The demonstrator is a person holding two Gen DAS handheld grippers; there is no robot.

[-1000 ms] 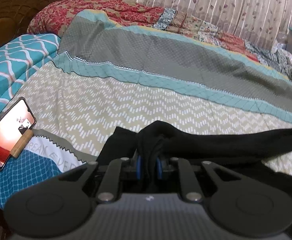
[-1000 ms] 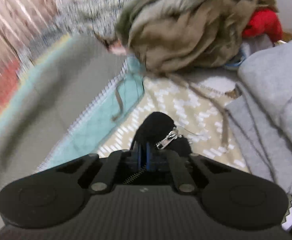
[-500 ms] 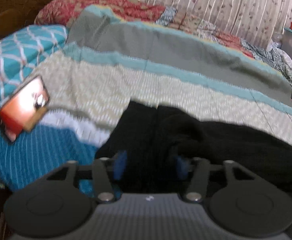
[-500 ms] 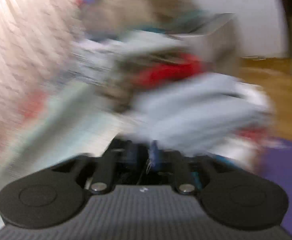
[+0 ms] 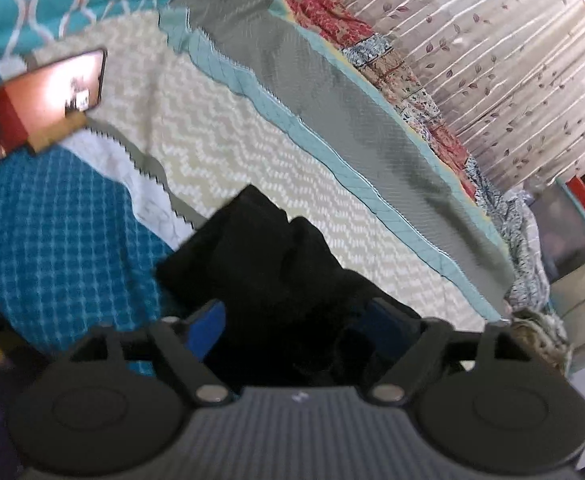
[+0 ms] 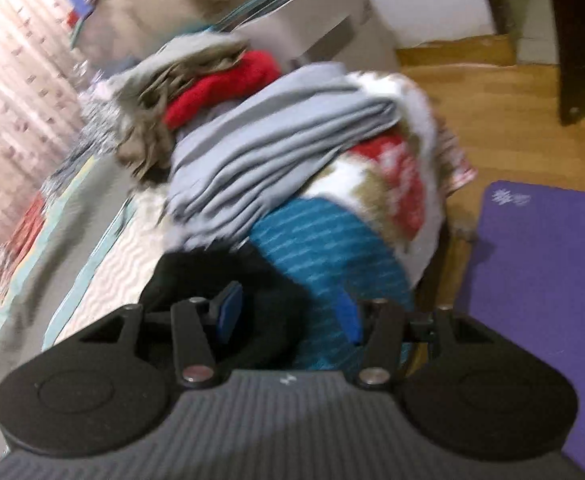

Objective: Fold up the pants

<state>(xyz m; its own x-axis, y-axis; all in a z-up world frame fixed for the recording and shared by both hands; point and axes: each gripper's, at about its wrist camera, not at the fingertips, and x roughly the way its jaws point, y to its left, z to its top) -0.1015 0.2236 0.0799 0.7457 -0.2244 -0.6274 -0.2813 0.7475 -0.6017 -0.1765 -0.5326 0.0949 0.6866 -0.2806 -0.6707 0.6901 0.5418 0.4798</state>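
Fingers (image 5: 208,322) of your left gripper (image 5: 298,320) have just been spreading, black pants (image 5: 268,264) loose between them on the bed (image 5: 252,152); your right gripper (image 6: 288,312) stands parted over the pants too.

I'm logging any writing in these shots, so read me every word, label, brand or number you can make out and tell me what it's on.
No text can be read in either view.
Phone screen: a picture shows, any writing too blurred to read.
Purple mat: a white mark near its top edge, too blurred to read.
Bedspread: only woven patterns in view, no lettering legible.
Left gripper and right gripper: a small pale mark on each body, unreadable.
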